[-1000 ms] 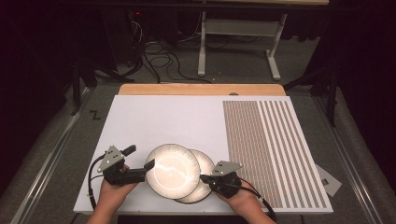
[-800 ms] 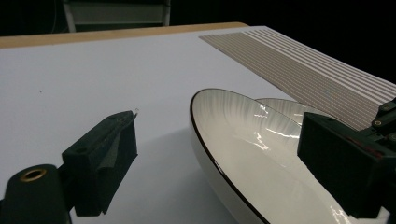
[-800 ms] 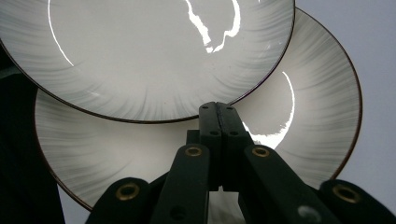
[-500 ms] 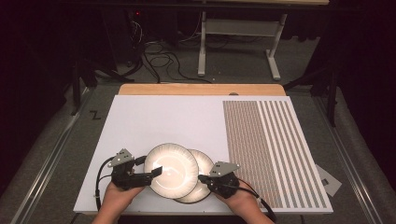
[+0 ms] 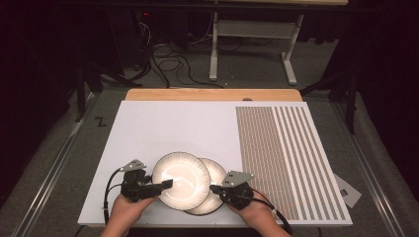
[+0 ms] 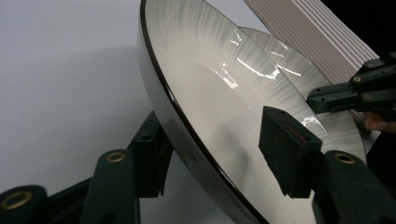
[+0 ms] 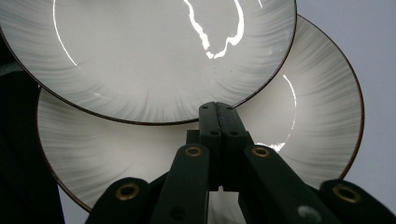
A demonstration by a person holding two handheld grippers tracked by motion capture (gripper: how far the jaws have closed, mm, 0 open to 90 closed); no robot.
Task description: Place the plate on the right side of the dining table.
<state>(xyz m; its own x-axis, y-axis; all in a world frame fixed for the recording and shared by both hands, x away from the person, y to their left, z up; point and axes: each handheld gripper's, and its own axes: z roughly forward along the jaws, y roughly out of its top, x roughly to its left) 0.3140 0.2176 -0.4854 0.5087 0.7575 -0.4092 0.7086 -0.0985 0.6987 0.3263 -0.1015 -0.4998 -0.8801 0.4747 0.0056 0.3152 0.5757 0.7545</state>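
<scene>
Two white plates with fine grey streaks and dark rims overlap near the front edge of the white board. The upper plate is tilted, partly covering the lower plate. My left gripper is shut on the upper plate's left rim, one jaw beneath and one pad on its inner face. My right gripper is shut with nothing between its jaws. Its tips lie over the lower plate, just short of the upper plate's rim.
The white board has a brown striped area on its right and a wooden strip along the far edge. Beyond it are a dark floor, cables and a metal table stand.
My left gripper has shifted slightly right, farther onto the upper plate's rim. Both plates and the right gripper have barely moved.
</scene>
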